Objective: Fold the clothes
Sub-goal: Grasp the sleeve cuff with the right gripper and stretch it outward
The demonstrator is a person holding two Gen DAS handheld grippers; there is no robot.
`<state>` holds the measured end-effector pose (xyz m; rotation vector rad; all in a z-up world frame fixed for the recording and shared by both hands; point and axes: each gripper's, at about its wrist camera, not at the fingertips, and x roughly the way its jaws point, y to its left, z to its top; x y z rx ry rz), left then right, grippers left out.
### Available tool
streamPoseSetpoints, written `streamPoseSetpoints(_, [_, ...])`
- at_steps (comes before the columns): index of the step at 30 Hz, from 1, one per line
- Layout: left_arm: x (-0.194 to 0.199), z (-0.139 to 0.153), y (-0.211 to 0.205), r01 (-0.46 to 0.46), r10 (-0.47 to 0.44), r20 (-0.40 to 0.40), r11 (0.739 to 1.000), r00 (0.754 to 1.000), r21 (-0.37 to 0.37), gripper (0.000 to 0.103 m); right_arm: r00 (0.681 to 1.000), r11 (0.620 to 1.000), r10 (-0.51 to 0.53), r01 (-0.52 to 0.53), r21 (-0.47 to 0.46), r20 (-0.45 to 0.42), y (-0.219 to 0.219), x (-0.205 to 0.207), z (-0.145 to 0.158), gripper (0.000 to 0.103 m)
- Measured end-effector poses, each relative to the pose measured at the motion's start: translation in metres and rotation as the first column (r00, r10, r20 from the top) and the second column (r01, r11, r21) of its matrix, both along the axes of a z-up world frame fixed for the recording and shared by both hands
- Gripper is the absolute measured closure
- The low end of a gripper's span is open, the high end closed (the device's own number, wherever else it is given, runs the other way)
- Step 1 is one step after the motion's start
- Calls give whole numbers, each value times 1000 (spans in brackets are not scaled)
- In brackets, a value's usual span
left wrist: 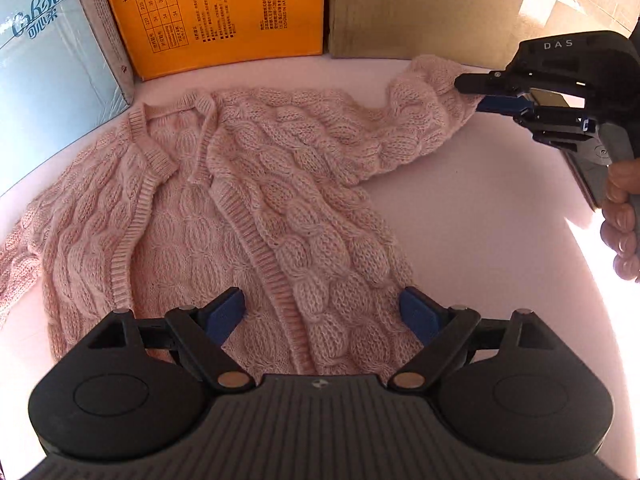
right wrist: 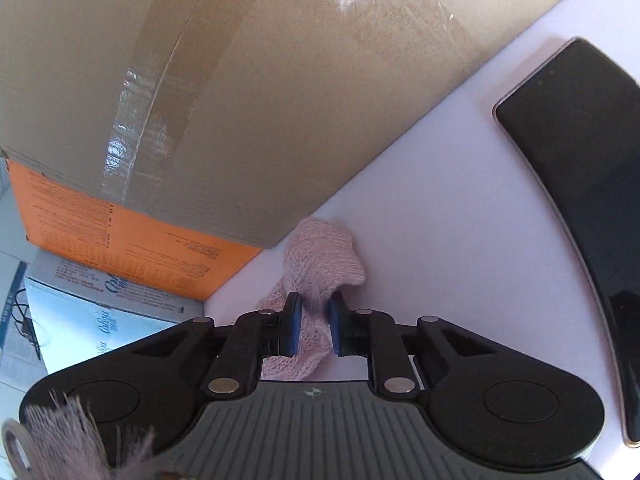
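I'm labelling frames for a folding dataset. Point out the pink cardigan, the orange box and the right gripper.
pink cardigan (left wrist: 312,216): left wrist view, front panel.
orange box (left wrist: 216,12): left wrist view, printed face.
right gripper (right wrist: 314,324): right wrist view, between fingertips, pinching the sleeve.

White tabletop (left wrist: 480,216), boxes (left wrist: 224,12) at back, sunlit

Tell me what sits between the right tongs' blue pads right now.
The pink cardigan's sleeve, near its cuff, is pinched between the right tongs; the right wrist view shows it plainly. The left wrist view confirms it.
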<state>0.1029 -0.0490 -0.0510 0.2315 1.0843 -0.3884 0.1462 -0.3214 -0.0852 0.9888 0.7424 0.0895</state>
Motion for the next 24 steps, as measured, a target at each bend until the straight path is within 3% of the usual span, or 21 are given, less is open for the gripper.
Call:
streamPoseSetpoints(3, [1,-1,0,-2,2,2,1000,1000,1,17,994,974,37,-13,-227,101,12,-7,29,88])
streamPoseSetpoints(5, [1,-2,-1,-6,6,3,1000,1000,4,16,974,908,145,-62,-413,172,33,-12,51,88])
streamPoseSetpoints(8, [-4,5,2,-15,15,8,1000,1000,2,16,896,781,395,-212,-587,202,70,-7,71,86])
streamPoseSetpoints(9, [-7,9,4,-12,12,15,1000,1000,-1,16,870,752,454,-257,-607,195,77,-9,72,77])
streamPoseSetpoints(10, [-11,12,6,-8,8,22,1000,1000,-4,16,851,737,490,-290,-611,187,83,-10,70,61])
streamPoseSetpoints(11, [-15,14,11,-8,8,30,1000,1000,7,16,835,730,520,-324,-602,181,87,-12,71,52])
streamPoseSetpoints(12, [-18,16,16,-8,7,39,1000,999,19,16,826,730,535,-347,-589,177,88,-13,67,42])
streamPoseSetpoints(14, [-24,18,27,-19,17,51,999,999,41,16,826,735,541,-374,-565,158,93,-18,65,39])
streamPoseSetpoints(17, [-32,18,49,-93,91,45,995,995,32,16,871,779,472,-341,-526,135,86,-25,57,39])
streamPoseSetpoints(21, [-36,15,74,-207,207,15,978,978,-2,16,970,898,219,-158,-411,105,65,-23,48,38])
streamPoseSetpoints(24, [-31,10,82,-253,253,-19,967,967,-15,16,997,951,39,-17,-309,65,40,-19,35,38])
